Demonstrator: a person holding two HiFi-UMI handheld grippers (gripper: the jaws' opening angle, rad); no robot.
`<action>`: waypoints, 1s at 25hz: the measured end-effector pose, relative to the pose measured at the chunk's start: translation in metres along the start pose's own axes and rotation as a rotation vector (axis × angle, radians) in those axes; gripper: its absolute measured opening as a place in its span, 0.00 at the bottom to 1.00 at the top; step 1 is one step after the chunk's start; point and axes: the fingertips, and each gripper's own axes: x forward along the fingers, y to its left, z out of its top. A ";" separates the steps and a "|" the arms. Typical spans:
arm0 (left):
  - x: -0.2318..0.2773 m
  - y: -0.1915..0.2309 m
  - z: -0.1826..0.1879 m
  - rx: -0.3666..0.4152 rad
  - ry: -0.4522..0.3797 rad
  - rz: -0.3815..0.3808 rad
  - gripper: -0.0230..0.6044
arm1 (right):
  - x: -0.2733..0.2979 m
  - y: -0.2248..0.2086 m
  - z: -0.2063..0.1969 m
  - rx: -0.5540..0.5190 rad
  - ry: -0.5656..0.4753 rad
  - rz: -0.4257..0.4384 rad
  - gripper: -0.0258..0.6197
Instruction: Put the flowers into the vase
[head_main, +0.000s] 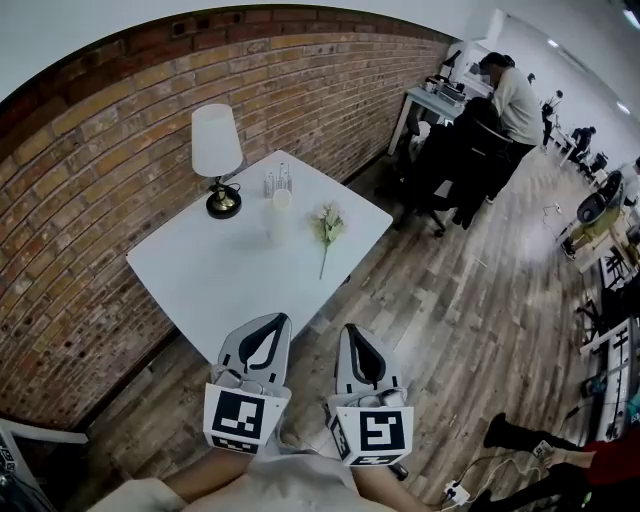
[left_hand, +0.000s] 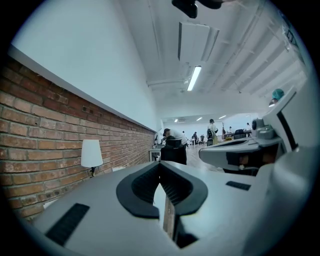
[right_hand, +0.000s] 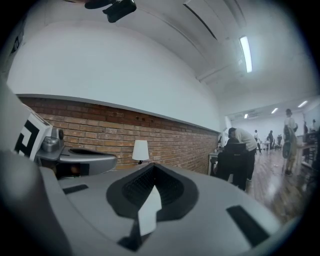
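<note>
On the white table (head_main: 215, 285) a bunch of pale flowers (head_main: 327, 226) lies flat, its stem pointing toward me. Just left of it stands a white vase (head_main: 281, 214), upright. Both grippers hover side by side short of the table's near corner, well back from the flowers. My left gripper (head_main: 277, 320) is shut with nothing in it; its jaws meet at the tip in the left gripper view (left_hand: 160, 165). My right gripper (head_main: 349, 330) is also shut and empty, its pads together in the right gripper view (right_hand: 152, 166). Neither gripper view shows the flowers or the vase.
A white-shaded lamp (head_main: 217, 150) and small bottles (head_main: 278, 181) stand at the table's far side, against the brick wall (head_main: 90, 190). A person (head_main: 512, 95) bends at a desk beyond, behind a black chair (head_main: 450, 160). Wooden floor (head_main: 470, 330) spreads to the right.
</note>
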 end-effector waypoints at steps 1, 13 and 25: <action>0.007 0.006 -0.001 0.005 -0.002 -0.001 0.04 | 0.007 -0.002 -0.001 0.000 0.002 -0.005 0.05; 0.096 0.069 -0.004 -0.001 0.003 -0.031 0.04 | 0.111 -0.021 -0.004 0.012 0.023 -0.035 0.05; 0.160 0.119 -0.018 -0.010 0.042 -0.073 0.04 | 0.190 -0.034 -0.011 0.039 0.067 -0.074 0.05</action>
